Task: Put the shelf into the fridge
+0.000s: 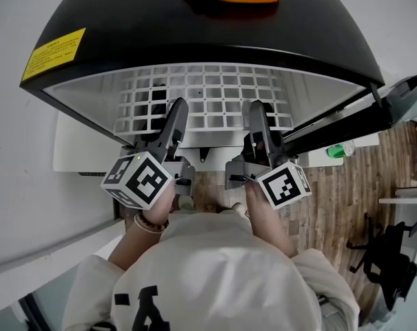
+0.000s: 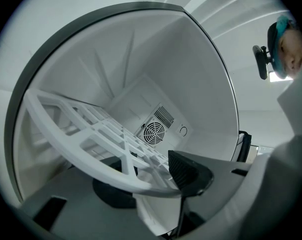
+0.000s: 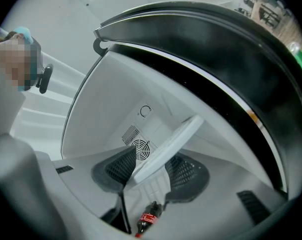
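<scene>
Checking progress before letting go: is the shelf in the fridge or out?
Mostly in. The shelf lies inside the fridge cavity, its front edge clamped by the left gripper and right gripper. Whether seated, cannot tell.

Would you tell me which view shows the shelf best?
The head view: the shelf lies spread out from above, its grid plain inside the fridge, the left gripper and right gripper on its front edge. The left gripper view shows the grid slanting close by; the right gripper view shows only its edge between the jaws.
</scene>
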Demonstrator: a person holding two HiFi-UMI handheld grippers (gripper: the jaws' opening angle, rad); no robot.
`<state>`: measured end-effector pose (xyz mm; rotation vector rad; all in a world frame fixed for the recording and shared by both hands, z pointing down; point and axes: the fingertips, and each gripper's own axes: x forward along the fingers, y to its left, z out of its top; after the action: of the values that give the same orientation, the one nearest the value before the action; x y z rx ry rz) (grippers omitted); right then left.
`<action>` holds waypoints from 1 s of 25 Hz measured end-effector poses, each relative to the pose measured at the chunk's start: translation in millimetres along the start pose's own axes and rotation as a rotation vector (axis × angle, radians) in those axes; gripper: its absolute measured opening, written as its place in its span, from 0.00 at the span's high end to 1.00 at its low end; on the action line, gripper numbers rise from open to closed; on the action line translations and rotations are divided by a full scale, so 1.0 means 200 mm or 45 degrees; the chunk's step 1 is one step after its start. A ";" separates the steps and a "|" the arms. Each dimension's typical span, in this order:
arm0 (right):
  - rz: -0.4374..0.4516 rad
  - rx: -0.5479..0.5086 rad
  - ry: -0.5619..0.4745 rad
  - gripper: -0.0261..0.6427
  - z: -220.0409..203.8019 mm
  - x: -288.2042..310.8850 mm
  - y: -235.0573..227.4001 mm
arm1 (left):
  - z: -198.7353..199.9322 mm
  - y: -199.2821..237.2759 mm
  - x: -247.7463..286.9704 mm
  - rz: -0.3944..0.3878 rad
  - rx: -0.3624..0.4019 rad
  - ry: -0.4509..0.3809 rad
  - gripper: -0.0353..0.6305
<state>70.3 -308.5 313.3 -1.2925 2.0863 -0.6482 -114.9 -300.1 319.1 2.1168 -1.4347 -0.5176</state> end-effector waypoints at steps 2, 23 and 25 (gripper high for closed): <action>0.000 0.001 0.003 0.67 0.00 0.01 0.00 | 0.00 0.00 0.00 0.002 0.000 -0.001 0.67; -0.027 0.009 0.003 0.67 0.00 0.04 -0.03 | 0.02 0.02 0.04 0.001 -0.003 0.001 0.67; -0.038 0.008 0.005 0.67 0.00 0.03 -0.04 | 0.01 0.02 0.04 0.000 -0.005 0.002 0.67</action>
<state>72.3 -318.0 317.5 -1.3227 2.0702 -0.6701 -115.9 -309.9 319.2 2.1134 -1.4319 -0.5180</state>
